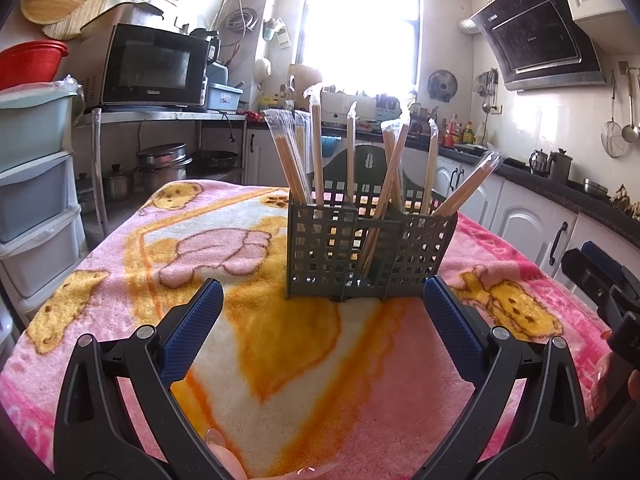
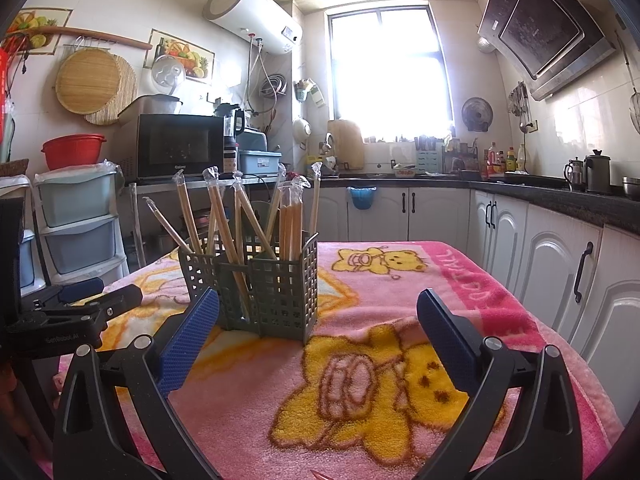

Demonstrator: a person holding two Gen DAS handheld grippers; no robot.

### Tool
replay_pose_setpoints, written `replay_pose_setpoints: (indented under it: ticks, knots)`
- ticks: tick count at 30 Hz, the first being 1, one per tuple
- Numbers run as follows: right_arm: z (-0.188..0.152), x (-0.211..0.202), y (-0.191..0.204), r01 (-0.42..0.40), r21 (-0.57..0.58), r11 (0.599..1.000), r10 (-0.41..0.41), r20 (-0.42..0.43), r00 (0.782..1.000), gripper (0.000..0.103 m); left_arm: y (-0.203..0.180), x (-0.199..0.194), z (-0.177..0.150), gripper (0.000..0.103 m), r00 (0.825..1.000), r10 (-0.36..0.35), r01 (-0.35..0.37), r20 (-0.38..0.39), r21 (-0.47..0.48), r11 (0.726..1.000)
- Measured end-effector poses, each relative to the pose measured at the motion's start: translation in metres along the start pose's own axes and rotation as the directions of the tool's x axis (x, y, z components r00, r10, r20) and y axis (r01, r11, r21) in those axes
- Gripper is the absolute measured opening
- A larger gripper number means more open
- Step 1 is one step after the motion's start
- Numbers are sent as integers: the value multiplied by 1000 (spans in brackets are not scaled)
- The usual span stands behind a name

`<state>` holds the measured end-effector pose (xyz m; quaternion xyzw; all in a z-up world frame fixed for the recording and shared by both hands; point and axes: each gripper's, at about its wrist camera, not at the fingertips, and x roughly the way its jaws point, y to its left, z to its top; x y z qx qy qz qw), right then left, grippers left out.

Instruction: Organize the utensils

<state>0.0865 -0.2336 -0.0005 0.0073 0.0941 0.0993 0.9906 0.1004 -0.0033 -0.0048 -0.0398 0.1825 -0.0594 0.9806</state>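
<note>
A grey-green lattice caddy (image 1: 370, 256) stands upright near the middle of the table (image 1: 120, 280), which is covered by a pink and yellow plush blanket (image 2: 360, 360) with cartoon bears. In the left wrist view the caddy sits at 12 o'clock, just beyond the fingertips; in the right wrist view it lies toward 11 o'clock. Its compartments hold plastic-wrapped chopsticks (image 1: 316, 148), some nearly upright, others leaning outward or crossing one another.

The left gripper (image 1: 322, 304) is spread wide and holds nothing. The right gripper (image 2: 318, 310) is likewise wide apart and empty. In the right wrist view the other tool appears at 9 o'clock, low over the blanket.

The chopsticks are probably light, thin and stiff, and their clear wrappers look slick, so a pinch could slide. The best hold seems to be on the exposed shaft above the caddy rim, below the crinkled wrapper tip, taken squarely so the stick does not swivel. Leaning sticks may snag on neighbours when lifted. The caddy itself looks like light plastic and could tip or skid if a stick catches in the lattice.

The blanket is soft and thick, so anything set down may settle unevenly. The room is a kitchen: a bright window (image 2: 388, 68) at 12 o'clock, white cabinets (image 2: 560, 264) at 3 o'clock, a microwave (image 2: 180, 146) at 10 o'clock.
</note>
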Motion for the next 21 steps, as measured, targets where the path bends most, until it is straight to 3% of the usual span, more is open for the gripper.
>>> replay_pose_setpoints:
  ticks: [5, 9, 11, 13, 16, 20, 21]
  knots:
    - [0, 1, -2, 31, 5, 1000, -31, -11, 999, 96, 0, 4, -1, 93, 999, 34, -34, -20, 2, 999]
    - [0, 5, -10, 70, 38, 997, -68, -45, 997, 96, 9, 4, 0, 93, 998, 40, -42, -40, -47, 998]
    - [2, 10, -23, 115, 60, 992, -110, -84, 990, 96, 18, 3, 2, 93, 997, 37, -43, -66, -85, 995]
    - [5, 19, -37, 157, 74, 985, -146, -138, 980, 96, 34, 8, 9, 93, 987, 54, -75, -151, -133, 988]
    - [8, 49, -72, 280, 48, 959, -255, -291, 922, 96, 76, 20, 21, 93, 950, 154, -203, -272, -159, 966]
    - [-4, 106, -129, 413, 25, 910, -338, -532, 776, 96, 143, 51, 25, 93, 854, 345, -428, -390, -148, 891]
    - [-4, 106, -129, 413, 25, 910, -338, -532, 776, 96, 156, 62, 23, 93, 834, 361, -456, -418, -153, 877]
